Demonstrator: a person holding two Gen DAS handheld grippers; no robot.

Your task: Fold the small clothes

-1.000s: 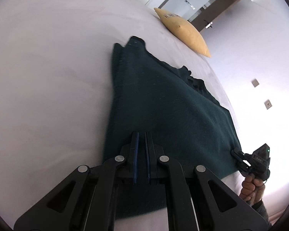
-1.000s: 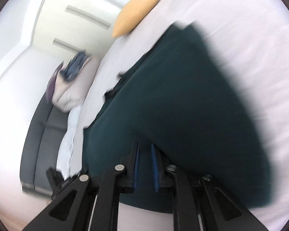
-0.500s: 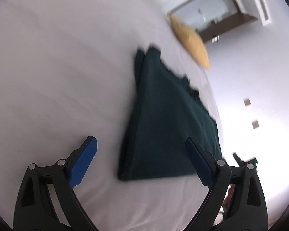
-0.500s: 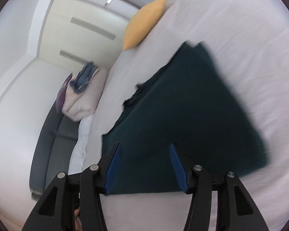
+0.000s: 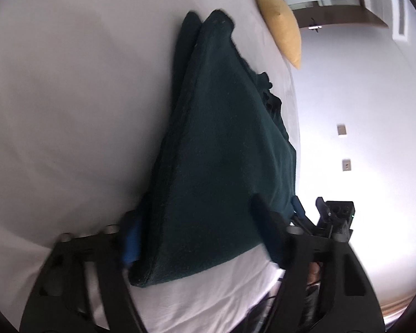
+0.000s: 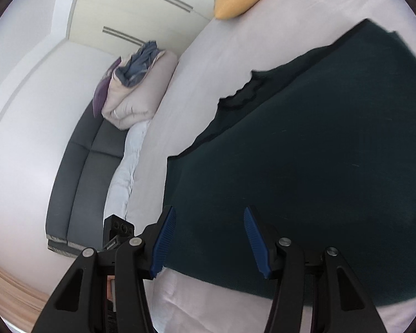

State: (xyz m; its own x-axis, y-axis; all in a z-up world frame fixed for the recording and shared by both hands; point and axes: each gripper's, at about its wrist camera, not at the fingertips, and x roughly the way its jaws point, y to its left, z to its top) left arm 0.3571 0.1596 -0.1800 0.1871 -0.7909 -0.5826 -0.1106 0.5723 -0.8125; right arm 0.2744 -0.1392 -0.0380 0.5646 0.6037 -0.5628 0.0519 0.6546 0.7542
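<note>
A dark green folded garment [image 5: 224,149] lies flat on the white bed [image 5: 69,111]; it also shows in the right wrist view [image 6: 305,166]. My left gripper [image 5: 199,236] is open, its fingers straddling the garment's near left corner, low against the sheet. My right gripper [image 6: 209,240] is open, with its blue pads [image 6: 165,238] either side of the garment's near right corner. Neither holds the cloth. The right gripper also shows at the lower right of the left wrist view [image 5: 332,219].
A yellow pillow [image 5: 280,19] lies at the bed's far end. Beside the bed stands a dark grey sofa [image 6: 77,180] with a folded quilt and blue clothes [image 6: 136,83]. The bed edge runs close to the right gripper. Wood floor [image 6: 11,285] shows below.
Both grippers were shut on the garment's near edge a second ago, then opened and let it go. The left gripper has since dropped low over the near left corner.
</note>
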